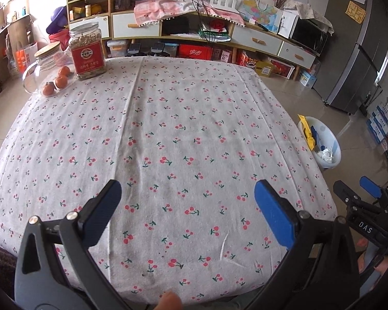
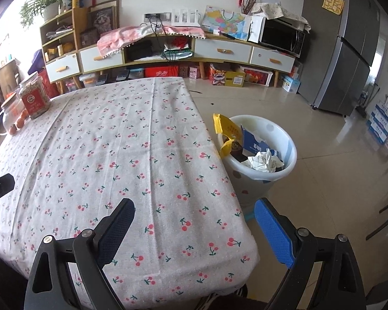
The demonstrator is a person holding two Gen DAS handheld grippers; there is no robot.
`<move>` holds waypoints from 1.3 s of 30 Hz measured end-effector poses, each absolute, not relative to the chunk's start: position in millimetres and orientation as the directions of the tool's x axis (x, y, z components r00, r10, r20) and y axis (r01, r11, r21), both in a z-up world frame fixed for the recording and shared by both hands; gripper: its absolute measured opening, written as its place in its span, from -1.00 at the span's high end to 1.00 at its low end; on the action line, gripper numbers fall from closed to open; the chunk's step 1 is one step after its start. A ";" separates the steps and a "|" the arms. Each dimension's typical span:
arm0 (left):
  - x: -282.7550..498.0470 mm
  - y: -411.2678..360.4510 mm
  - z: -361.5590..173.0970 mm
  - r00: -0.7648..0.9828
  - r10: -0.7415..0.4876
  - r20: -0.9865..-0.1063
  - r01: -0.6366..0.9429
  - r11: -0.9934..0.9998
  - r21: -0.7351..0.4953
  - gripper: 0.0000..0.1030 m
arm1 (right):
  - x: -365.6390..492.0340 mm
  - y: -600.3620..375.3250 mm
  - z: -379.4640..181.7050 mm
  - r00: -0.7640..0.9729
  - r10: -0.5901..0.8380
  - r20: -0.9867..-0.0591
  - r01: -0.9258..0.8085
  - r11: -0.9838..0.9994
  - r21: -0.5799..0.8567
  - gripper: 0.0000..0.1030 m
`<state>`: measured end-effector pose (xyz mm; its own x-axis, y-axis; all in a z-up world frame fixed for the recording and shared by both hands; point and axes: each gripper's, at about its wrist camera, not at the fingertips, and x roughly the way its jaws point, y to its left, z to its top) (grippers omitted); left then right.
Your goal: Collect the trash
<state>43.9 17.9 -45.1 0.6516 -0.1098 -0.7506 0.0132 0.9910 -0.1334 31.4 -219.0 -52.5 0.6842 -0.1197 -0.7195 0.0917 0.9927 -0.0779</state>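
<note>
Cherry-print cloth covers the desk (image 2: 132, 155), bare of litter; a jar (image 1: 87, 51) and oranges (image 1: 62, 77) sit at its far left corner. Beside its right edge the bin (image 2: 284, 155) holds wrappers and paper (image 2: 262, 161). Judged finished: withdraw steadily. Left gripper (image 1: 187, 209) and right gripper (image 2: 194, 222) hover level over the near edge, jaws apart, empty.

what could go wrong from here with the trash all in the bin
1. The yellow wrapper hangs over the rim of the bin and could slip onto the floor.
2. The bin sits close against the table's cloth edge; a knock might tip it.
3. The open right gripper or left gripper could snag the tablecloth.
</note>
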 end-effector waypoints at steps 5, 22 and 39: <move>40.6 18.3 -44.3 0.662 -0.100 -0.742 0.012 0.992 -0.123 -0.98 | 30.5 -218.0 -51.1 0.697 -0.101 -0.710 0.078 0.995 -0.065 -0.85; 36.0 10.6 -42.5 0.673 -0.093 -0.734 0.031 0.995 -0.098 -0.98 | 27.9 -221.8 -46.7 0.719 -0.098 -0.688 0.085 0.995 -0.053 -0.85; 34.7 6.2 -42.8 0.669 -0.097 -0.737 0.044 0.995 -0.091 -0.98 | 27.8 -223.1 -46.3 0.719 -0.105 -0.687 0.091 0.994 -0.057 -0.85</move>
